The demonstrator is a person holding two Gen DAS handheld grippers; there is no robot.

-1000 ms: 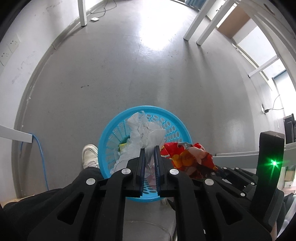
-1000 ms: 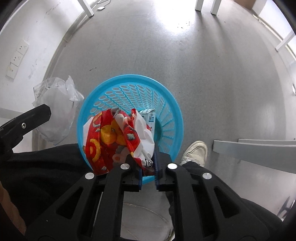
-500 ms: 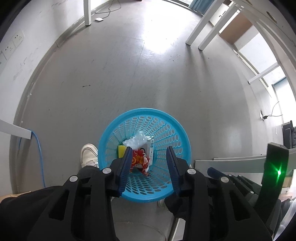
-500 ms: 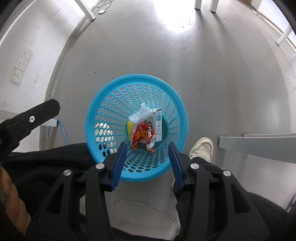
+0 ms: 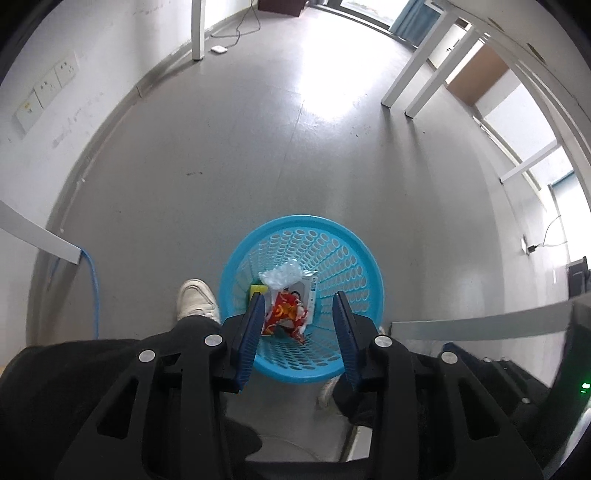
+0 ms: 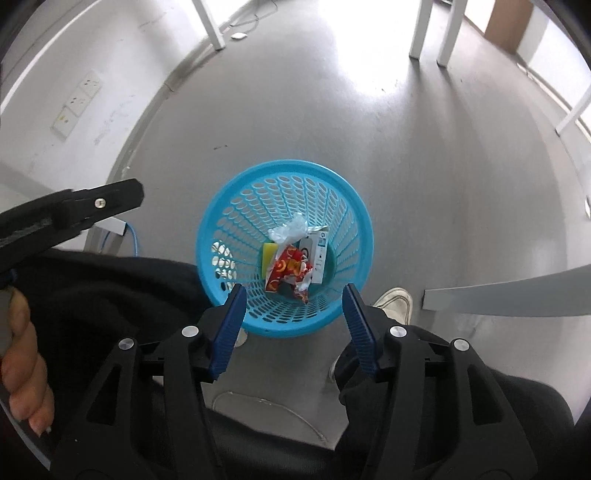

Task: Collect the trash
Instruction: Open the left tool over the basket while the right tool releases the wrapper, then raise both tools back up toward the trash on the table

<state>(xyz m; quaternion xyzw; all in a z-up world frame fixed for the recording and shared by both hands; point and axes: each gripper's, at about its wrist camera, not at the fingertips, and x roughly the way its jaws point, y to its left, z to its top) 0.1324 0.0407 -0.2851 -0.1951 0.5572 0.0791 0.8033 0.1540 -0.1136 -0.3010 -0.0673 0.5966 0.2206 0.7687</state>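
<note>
Grey smooth floor (image 5: 229,192) is seen across both wrist views, glare-lit toward the far end, bounded on one side by a white wall carrying white socket plates (image 6: 75,107). White table legs (image 6: 430,29) are planted near the bright patch. A white shelf edge (image 5: 480,325) is noted beside the basket in the left wrist view.

Round sky-blue perforated plastic basket (image 6: 354,206) is set on the floor, directly below both grippers. A person's black-trousered legs (image 6: 122,291) are seen on either side of it, a white sneaker (image 5: 195,301) just beside its rim on one side and a second white sneaker (image 6: 393,304) on the other.

Left gripper (image 5: 299,321), black with blue ribbed pads, is held above the basket, pointed steeply down; its jaws have just been opening, are parted, and nothing is between them. Right gripper (image 6: 293,315), same build, is likewise over the basket; its jaws have just been opening further, stand wider apart, and are empty. The left gripper's black finger and a bare hand (image 6: 24,365) are caught at the edge of the right wrist view.

Trash is lying at the basket bottom: a red and orange printed snack wrapper (image 6: 290,271), touching a white flat carton with a blue stripe (image 6: 319,258); a crumpled clear plastic film (image 6: 290,230) resting on top; a yellow sponge-like block (image 6: 269,258) partly covered by the wrapper.
</note>
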